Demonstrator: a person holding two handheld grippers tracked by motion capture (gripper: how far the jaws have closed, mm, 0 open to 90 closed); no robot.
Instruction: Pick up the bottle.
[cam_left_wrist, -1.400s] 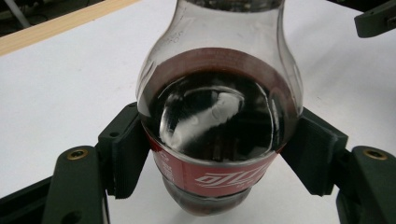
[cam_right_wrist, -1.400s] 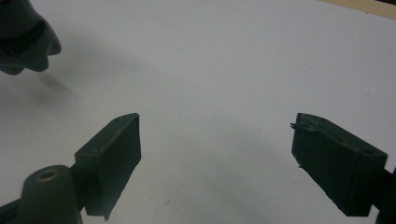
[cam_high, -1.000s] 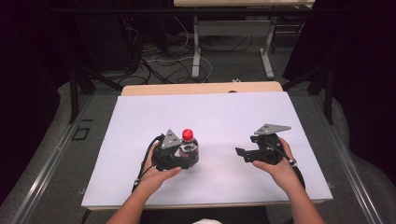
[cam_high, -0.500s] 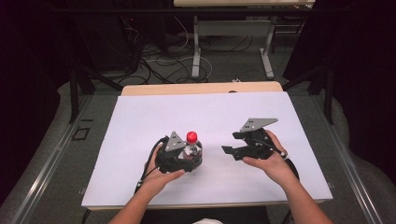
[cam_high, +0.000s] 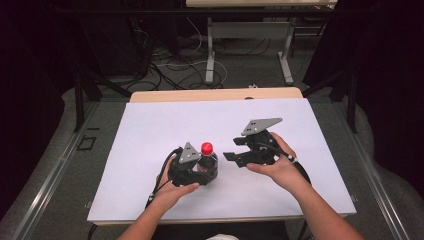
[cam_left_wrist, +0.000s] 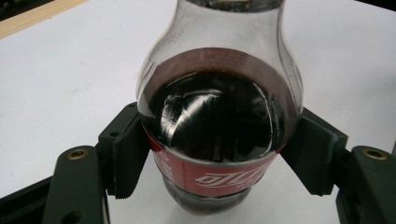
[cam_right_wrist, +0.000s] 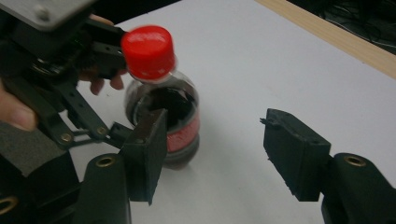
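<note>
A small clear plastic bottle (cam_high: 207, 162) of dark cola, with a red screw cap (cam_high: 207, 148) and a red label band, stands upright on the white table sheet (cam_high: 150, 135), a little left of the middle and toward the person's edge. Its long axis runs straight up, cap at the top and base on the sheet.

The left gripper (cam_left_wrist: 219, 154) pinches the bottle across its lower body: in the left gripper view one black pad (cam_left_wrist: 128, 149) presses on each side of the label band, below the rounded shoulder.

The right gripper (cam_high: 231, 156) hangs just to the right of the bottle, above the sheet, aimed leftward at it and apart from it. Its jaws have just been closing and stand part spread, with nothing between them; in the right gripper view the bottle is beyond its left pad (cam_right_wrist: 149, 154), the cap higher up and slightly blurred.
</note>
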